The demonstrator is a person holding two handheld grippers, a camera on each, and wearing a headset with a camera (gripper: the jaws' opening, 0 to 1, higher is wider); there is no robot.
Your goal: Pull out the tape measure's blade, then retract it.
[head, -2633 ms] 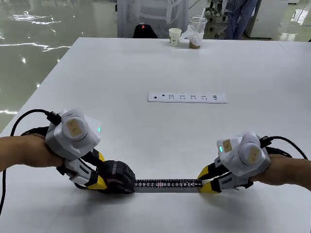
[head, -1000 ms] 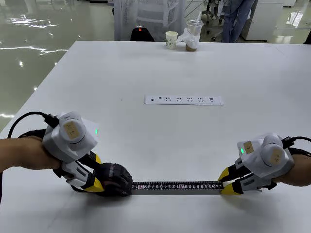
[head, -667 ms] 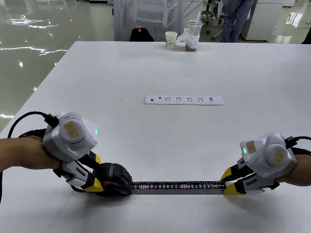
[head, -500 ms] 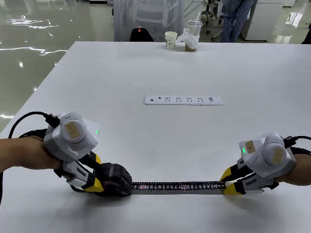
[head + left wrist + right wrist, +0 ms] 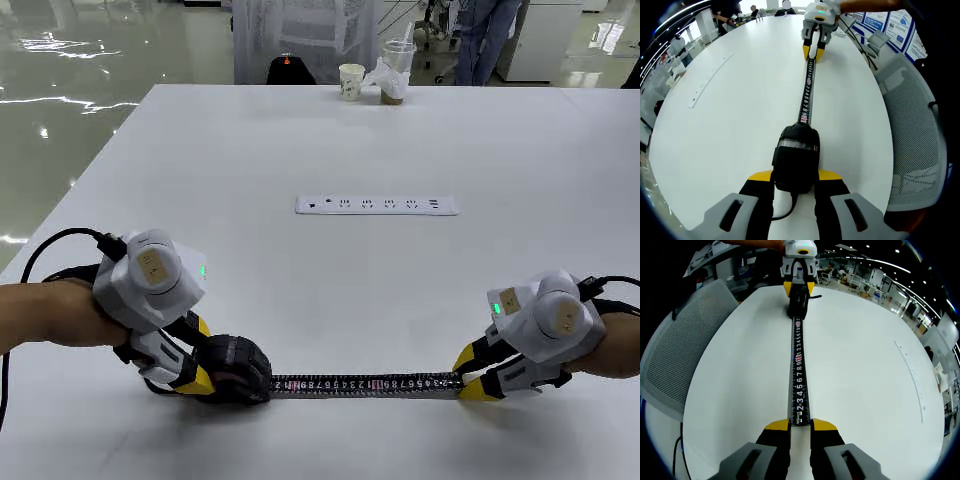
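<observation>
Cups (image 5: 351, 80) at the far edge of the table (image 5: 300, 140) hide their contents, while along the near edge the left gripper (image 5: 203, 353) clamps the tape measure (image 5: 238, 368) by its black case and the right gripper (image 5: 469, 375) pinches the tip of its drawn-out blade (image 5: 365, 383).

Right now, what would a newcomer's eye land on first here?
The tape measure's blade stretches across the table, nearest the camera, its black case clamped in the left gripper and its tip pinched by the right gripper. Farther back lies a white power strip, with cups at the far edge.
</observation>
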